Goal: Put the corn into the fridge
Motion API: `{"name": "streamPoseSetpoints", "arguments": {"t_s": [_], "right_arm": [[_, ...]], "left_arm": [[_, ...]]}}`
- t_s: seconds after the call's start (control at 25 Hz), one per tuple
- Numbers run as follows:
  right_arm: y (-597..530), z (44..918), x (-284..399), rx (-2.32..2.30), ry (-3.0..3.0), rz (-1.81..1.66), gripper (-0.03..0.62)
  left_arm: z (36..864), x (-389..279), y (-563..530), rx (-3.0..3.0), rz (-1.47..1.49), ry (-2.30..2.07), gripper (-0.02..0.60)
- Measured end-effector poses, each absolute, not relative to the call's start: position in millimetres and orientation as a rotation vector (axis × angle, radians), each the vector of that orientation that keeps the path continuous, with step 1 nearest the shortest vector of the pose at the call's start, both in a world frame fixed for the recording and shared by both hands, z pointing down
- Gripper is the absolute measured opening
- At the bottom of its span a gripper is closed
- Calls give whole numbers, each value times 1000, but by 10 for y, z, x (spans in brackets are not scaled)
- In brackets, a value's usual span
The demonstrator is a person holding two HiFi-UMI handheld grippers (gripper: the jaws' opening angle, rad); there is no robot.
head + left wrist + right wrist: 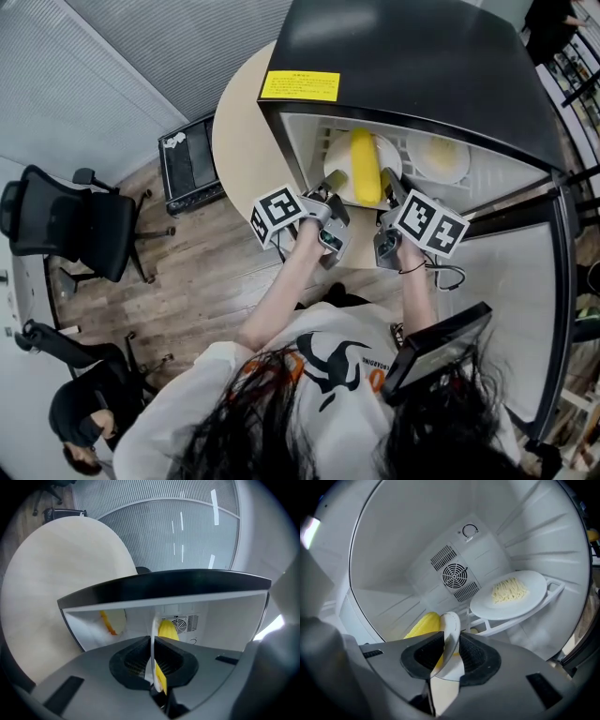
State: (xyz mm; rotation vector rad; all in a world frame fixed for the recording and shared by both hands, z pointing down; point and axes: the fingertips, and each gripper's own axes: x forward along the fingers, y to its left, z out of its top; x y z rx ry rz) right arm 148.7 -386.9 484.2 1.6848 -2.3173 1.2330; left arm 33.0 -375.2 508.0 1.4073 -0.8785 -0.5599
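Observation:
A yellow corn cob [364, 167] lies on a white plate [332, 157] at the mouth of the open black fridge [412, 66]. My left gripper [333, 185] is shut on the plate's near left rim and my right gripper [389, 186] on its near right rim. In the left gripper view the plate [153, 639] stands edge-on between the shut jaws of the left gripper [153, 667], with the corn [167, 630] just beyond. From the right gripper [449, 656] I see the plate rim [450, 623] pinched, the corn [423, 625] to its left.
A plate of noodles [511, 595] rests on the white wire shelf [551, 590] inside, at the right [441, 157]. The fridge stands on a round beige table [239, 141], its door [520, 309] swung open at the right. On the floor are a black box [192, 164] and an office chair [84, 225].

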Motion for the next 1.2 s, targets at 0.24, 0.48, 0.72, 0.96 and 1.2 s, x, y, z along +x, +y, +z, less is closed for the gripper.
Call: {"name": "streamPoseSetpoints", "arguments": {"t_s": [0.24, 0.48, 0.72, 0.96, 1.2], "right_arm": [[-3862, 4829, 1558, 1756, -2278, 1212, 114], [-3758, 4792, 1727, 1801, -2315, 1330, 114], [-3433, 4879, 1438, 1611, -2365, 1457, 114], [-3289, 4916, 1239, 1490, -2396, 1494, 114], [-3323, 4949, 998, 1383, -2421, 1486, 110]], "left_arm": [[5066, 266, -3862, 1397, -584, -947, 23], [5051, 234, -3887, 1400, -604, -957, 25], [5062, 221, -3881, 1392, -613, -967, 25], [5051, 212, -3881, 1393, -620, -972, 25], [5062, 245, -3899, 1402, -630, -936, 26]]}}
